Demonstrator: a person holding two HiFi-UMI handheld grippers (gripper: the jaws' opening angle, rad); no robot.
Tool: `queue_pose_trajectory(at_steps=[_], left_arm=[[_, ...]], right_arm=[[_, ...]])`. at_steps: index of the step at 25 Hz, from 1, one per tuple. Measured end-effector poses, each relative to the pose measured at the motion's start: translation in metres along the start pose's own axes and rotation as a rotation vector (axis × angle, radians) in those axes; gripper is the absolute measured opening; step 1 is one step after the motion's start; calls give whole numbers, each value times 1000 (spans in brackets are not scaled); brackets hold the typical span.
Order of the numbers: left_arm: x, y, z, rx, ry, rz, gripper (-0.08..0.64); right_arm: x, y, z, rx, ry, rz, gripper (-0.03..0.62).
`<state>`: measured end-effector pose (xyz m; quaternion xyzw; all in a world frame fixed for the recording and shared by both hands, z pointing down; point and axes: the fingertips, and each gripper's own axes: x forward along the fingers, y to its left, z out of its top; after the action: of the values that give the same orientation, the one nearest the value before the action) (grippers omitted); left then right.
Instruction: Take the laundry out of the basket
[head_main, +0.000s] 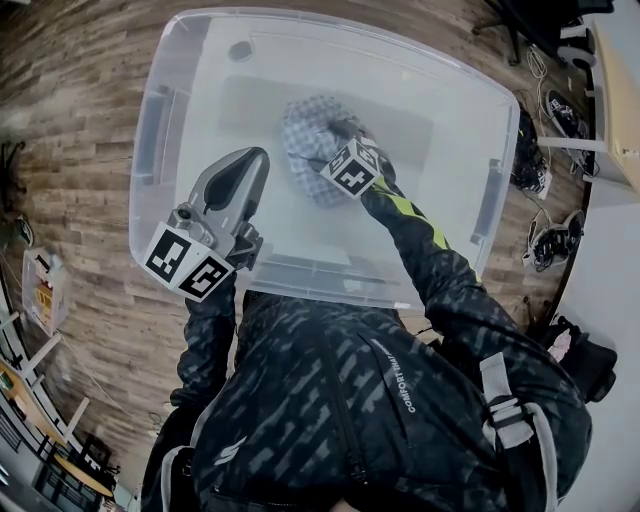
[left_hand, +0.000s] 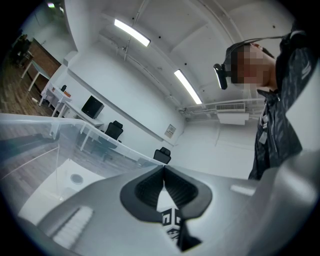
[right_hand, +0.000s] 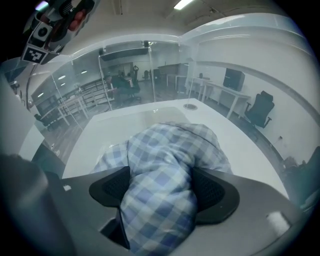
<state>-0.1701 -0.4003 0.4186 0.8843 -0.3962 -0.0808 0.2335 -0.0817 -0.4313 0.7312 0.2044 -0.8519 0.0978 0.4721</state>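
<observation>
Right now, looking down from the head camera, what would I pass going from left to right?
bin's left handle → left gripper → checked cloth → bin's right handle → cables on the floor

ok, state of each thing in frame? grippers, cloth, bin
left gripper: shut, empty, above the bin's near rim
right gripper: open, jaws either side of the cloth
checked cloth: bunched up, on the bin's bottom
clear bin: lidless, upright
</observation>
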Motion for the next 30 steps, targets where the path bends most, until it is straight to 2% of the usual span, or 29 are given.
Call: queue_pose_trajectory(at_steps=[8, 18, 23, 30], left_arm=[[-2, 1, 3, 3, -6, 5, 9], [-12, -2, 11, 26, -31, 27, 9], [-20, -9, 21, 42, -58, 35, 9], [-38, -26, 50, 93, -139, 47, 9]], right_arm=[[6, 2, 0, -46, 71, -54, 379], [12, -4, 4, -14, 42, -145, 340], [10, -11, 6, 87, 7, -175, 283], [-1, -30, 7, 263, -25, -177, 146]])
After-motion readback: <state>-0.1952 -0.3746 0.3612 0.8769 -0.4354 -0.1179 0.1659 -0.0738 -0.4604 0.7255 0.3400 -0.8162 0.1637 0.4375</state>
